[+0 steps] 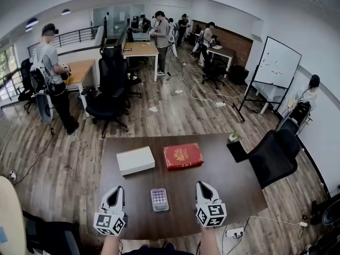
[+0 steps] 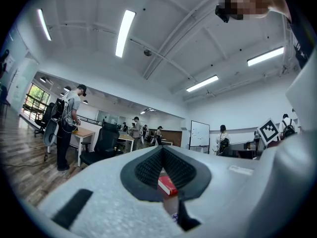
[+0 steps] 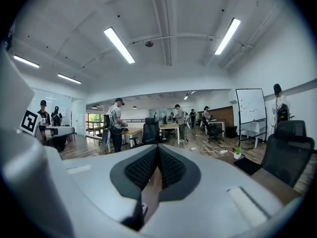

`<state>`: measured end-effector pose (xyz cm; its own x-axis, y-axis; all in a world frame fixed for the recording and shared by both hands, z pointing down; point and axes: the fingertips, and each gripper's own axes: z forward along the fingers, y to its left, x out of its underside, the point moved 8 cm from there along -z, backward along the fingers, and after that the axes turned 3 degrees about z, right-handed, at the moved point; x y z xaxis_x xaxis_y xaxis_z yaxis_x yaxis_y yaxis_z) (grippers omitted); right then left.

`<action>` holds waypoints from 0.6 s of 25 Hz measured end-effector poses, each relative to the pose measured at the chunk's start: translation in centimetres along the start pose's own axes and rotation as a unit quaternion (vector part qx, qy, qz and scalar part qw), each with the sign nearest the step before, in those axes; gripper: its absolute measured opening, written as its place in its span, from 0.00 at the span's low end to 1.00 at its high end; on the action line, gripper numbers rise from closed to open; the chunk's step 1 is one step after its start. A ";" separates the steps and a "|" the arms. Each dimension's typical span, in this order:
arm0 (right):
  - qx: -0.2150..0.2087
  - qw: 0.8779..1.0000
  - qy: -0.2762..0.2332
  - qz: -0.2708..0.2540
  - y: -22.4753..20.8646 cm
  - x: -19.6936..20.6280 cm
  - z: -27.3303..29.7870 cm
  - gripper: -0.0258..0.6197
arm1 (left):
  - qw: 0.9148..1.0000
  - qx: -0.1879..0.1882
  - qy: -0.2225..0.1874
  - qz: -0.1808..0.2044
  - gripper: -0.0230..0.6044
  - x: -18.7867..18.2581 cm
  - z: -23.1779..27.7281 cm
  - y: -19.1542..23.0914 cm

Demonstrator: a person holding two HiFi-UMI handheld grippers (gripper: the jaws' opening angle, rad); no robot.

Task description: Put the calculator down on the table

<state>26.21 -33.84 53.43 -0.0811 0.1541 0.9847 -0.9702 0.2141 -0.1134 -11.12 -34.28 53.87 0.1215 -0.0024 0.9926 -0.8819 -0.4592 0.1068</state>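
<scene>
- I hold two grippers over the near edge of one dark brown table (image 1: 223, 195). The left gripper (image 1: 116, 191) is on my left and the right gripper (image 1: 203, 187) on my right, and both point away from me across the tabletop.
- The left gripper's (image 2: 161, 150) two jaws are pressed together at the tips, with nothing caught between the ribbed pads.
- The right gripper's (image 3: 157, 148) two jaws are also closed tip to tip and hold nothing.
- There is one calculator (image 1: 159, 199). It is pale with rows of purplish keys and lies flat on the table between my two grippers, touching neither.
- Two flat things lie side by side further out on the table, with a small gap between them: one white box (image 1: 135, 160) on the left and one red book (image 1: 183, 156) on the right.
- Through the gap under the left jaws I see that same red book (image 2: 167, 185).
- At the far right corner of the table stand one small potted plant (image 1: 232, 137) and one black pad (image 1: 237, 151).
- One black office chair (image 1: 273, 157) stands just off the table's right side.
- One whiteboard (image 1: 276, 62) stands on the right of the room.
- One person with a backpack (image 1: 50, 62) stands at a desk on the left.
- More people stand at the back, but I cannot count them surely.
</scene>
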 end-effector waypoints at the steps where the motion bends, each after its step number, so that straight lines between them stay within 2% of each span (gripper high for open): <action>1: 0.002 1.000 0.002 -0.005 0.0 0.0 0.0 0.05 | 1.000 -0.001 0.001 0.000 0.03 0.1 0.0 0.1; 15: -0.014 1.000 0.015 -0.001 -0.1 -0.1 0.6 0.05 | 1.000 0.009 0.014 -0.001 0.03 0.2 0.4 0.0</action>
<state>26.22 -34.42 53.45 -0.0725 0.1821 0.9806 -0.9636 0.2408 -0.1159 -10.89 -34.67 54.05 0.1104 0.0232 0.9936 -0.8729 -0.4759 0.1081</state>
